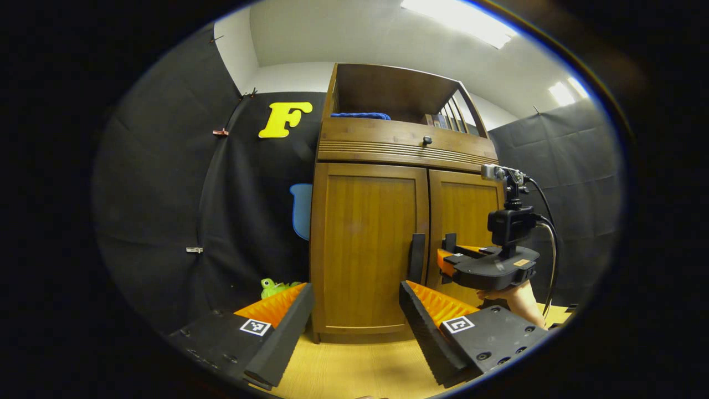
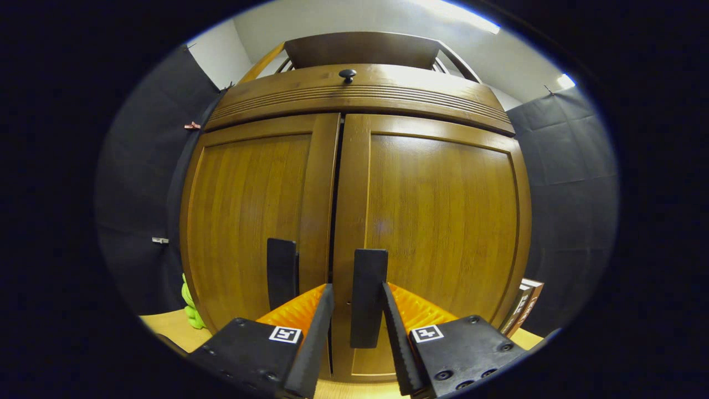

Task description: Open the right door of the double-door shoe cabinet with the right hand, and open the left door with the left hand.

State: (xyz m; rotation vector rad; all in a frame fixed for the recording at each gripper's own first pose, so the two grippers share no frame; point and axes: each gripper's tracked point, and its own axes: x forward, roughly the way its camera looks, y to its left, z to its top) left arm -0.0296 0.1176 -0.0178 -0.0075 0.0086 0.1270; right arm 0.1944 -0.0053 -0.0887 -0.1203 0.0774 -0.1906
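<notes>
The wooden shoe cabinet stands ahead with both doors shut. In the left gripper view its left door [image 1: 363, 244] carries a dark upright handle [image 1: 416, 257], and the right door [image 1: 465, 216] has its own handle [image 1: 450, 242]. My left gripper [image 1: 355, 289] is open, a short way in front of the left door and touching nothing. In the right gripper view my right gripper [image 2: 356, 288] is open with the right door's handle [image 2: 368, 293] between its fingers; a gap shows on the handle's left side. The left door's handle [image 2: 281, 271] stands just beside it. A hand [image 1: 518, 299] holds the right gripper [image 1: 450, 256].
Above the doors runs a drawer with a round knob [image 1: 426, 141], and over it an open shelf with a blue cloth [image 1: 360, 116] and books [image 1: 443, 119]. A green toy [image 1: 275, 287] sits left of the cabinet on the wooden surface [image 1: 354, 366]. Books [image 2: 526, 305] lean at its right.
</notes>
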